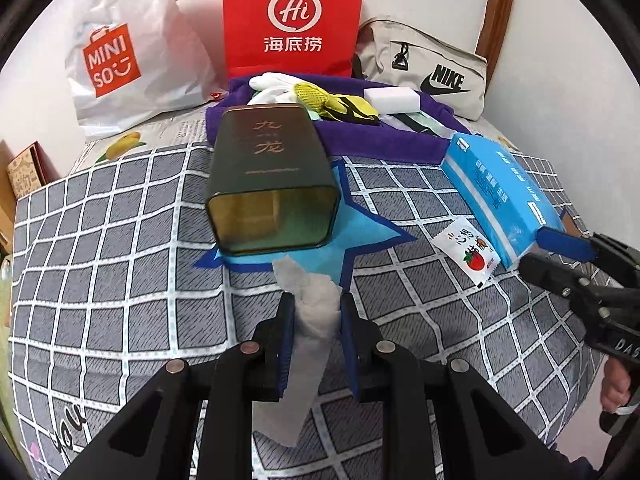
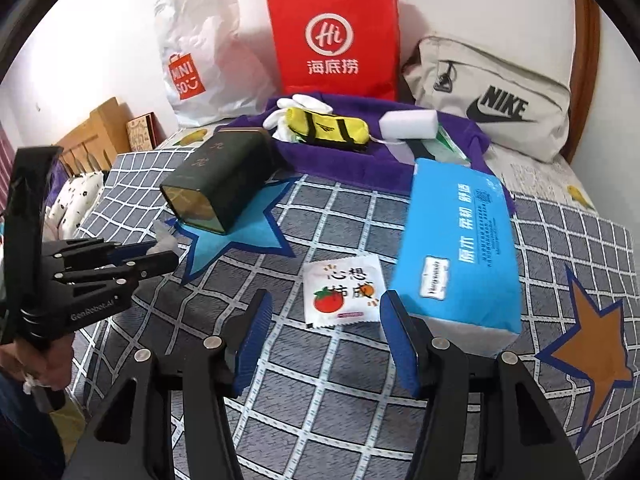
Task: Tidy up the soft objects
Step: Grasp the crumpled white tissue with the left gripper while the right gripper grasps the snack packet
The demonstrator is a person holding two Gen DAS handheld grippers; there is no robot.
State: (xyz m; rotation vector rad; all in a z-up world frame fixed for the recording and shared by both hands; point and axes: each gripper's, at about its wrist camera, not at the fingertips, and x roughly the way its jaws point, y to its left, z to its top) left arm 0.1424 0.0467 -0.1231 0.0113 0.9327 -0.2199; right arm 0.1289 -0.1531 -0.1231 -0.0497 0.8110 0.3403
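While unseen leftward, brown star (image 2: 592,340)

A bed fills the room, covered by a grey bedspread (image 2: 320,392) with a white grid, a blue star (image 2: 236,236) and an orange star (image 2: 592,344). A plain white wall (image 2: 100,32) rises behind it. A brown wooden frame (image 2: 588,60) curves up at the right, and a wooden headboard (image 2: 96,128) stands at the left.
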